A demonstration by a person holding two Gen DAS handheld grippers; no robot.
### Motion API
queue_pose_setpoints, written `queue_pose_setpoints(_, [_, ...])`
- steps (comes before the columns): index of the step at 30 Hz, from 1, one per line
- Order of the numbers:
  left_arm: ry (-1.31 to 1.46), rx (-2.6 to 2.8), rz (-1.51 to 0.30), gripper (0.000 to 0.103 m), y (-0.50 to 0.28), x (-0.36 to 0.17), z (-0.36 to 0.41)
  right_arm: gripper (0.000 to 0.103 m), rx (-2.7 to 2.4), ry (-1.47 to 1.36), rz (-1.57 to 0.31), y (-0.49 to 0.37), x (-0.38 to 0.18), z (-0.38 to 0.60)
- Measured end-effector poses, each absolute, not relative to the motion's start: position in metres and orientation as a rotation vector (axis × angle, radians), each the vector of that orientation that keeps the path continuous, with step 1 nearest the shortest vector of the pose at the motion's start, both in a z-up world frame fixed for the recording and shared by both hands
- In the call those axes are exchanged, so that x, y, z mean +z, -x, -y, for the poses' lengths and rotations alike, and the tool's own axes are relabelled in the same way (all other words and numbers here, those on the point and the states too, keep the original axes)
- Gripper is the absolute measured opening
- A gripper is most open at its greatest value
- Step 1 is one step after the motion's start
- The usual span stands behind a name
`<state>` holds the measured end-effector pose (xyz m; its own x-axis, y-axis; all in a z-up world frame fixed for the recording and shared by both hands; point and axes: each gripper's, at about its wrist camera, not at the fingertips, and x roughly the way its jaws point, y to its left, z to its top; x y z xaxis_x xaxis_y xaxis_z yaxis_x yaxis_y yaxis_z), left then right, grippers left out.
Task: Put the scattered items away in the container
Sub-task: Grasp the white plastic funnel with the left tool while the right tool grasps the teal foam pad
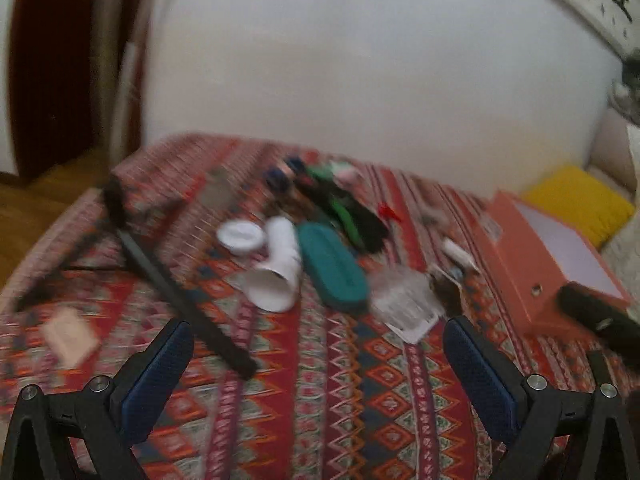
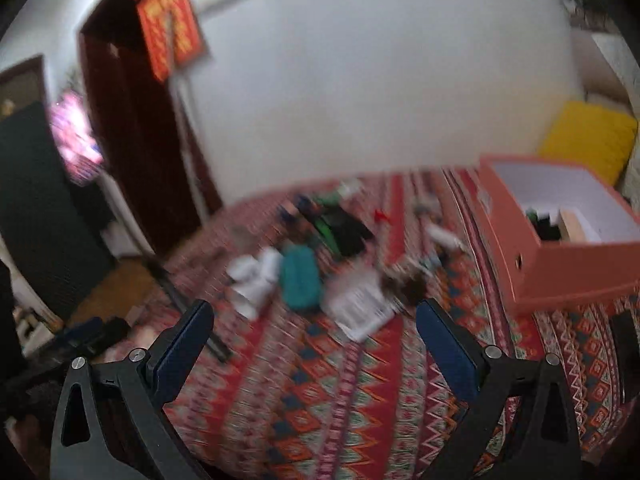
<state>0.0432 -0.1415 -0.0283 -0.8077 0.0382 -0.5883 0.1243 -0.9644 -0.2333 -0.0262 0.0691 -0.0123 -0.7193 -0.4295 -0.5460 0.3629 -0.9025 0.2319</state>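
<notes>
We hold both grippers above a red patterned cloth (image 1: 340, 380), and motion blurs both views. Our left gripper (image 1: 318, 354) has its blue-padded fingers (image 1: 156, 376) spread wide apart with nothing between them; our right gripper (image 2: 314, 338) is likewise spread and empty.

In the left view the scattered items lie at about twelve o'clock from the gripper: a white tube (image 1: 278, 268) touching a round white lid (image 1: 240, 236), a teal case (image 1: 332, 268) just beside the tube, a clear plastic packet (image 1: 404, 296), and a long black rod (image 1: 180, 296) at ten o'clock. The orange box (image 1: 532, 264), our container, stands open at two o'clock. The right view shows dark items and a pale block already inside it, though we cannot tell what they are.
</notes>
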Motion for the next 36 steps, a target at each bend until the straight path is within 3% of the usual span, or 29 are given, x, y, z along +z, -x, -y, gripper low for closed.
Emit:
queue_pose_setpoints(10, [-1.251, -2.809, -0.257, 0.103, 0.094, -0.102, 0.141, 0.097, -2.468, -1.274, 0.061, 0.144, -0.104, -0.059])
queue_pose_setpoints(14, [-1.351, -2.694, -0.357, 0.103, 0.127, -0.127, 0.166, 0.096, -2.395, -1.297, 0.027, 0.174, -0.112, -0.035])
queue_pose_setpoints(18, [-1.459, -2.651, -0.392, 0.102, 0.149, -0.148, 0.179, 0.096, -2.26, -1.299, -0.18, 0.201, -0.123, 0.021])
queue_pose_setpoints(23, [-1.528, -2.58, -0.296, 0.087, 0.158, -0.169, 0.188, 0.092, -2.197, -1.293, -0.377, 0.219, -0.138, 0.073])
queue_pose_setpoints(25, [-1.537, -2.57, -0.325, 0.074, 0.163, -0.174, 0.195, 0.093, -2.181, -1.294, -0.386, 0.229, -0.145, 0.085])
queue_pose_setpoints(33, [-1.516, -2.537, -0.364, 0.064, 0.176, -0.182, 0.209, 0.093, -2.134, -1.297, -0.347, 0.255, -0.165, 0.108])
queue_pose_setpoints(35, [-1.495, -2.557, -0.349, 0.063, 0.175, -0.181, 0.208, 0.084, -2.102, -1.305, -0.337, 0.26, -0.173, 0.111])
queue_pose_setpoints(36, [-1.482, -2.565, -0.358, 0.063, 0.174, -0.181, 0.209, 0.072, -2.106, -1.308, -0.333, 0.258, -0.172, 0.112])
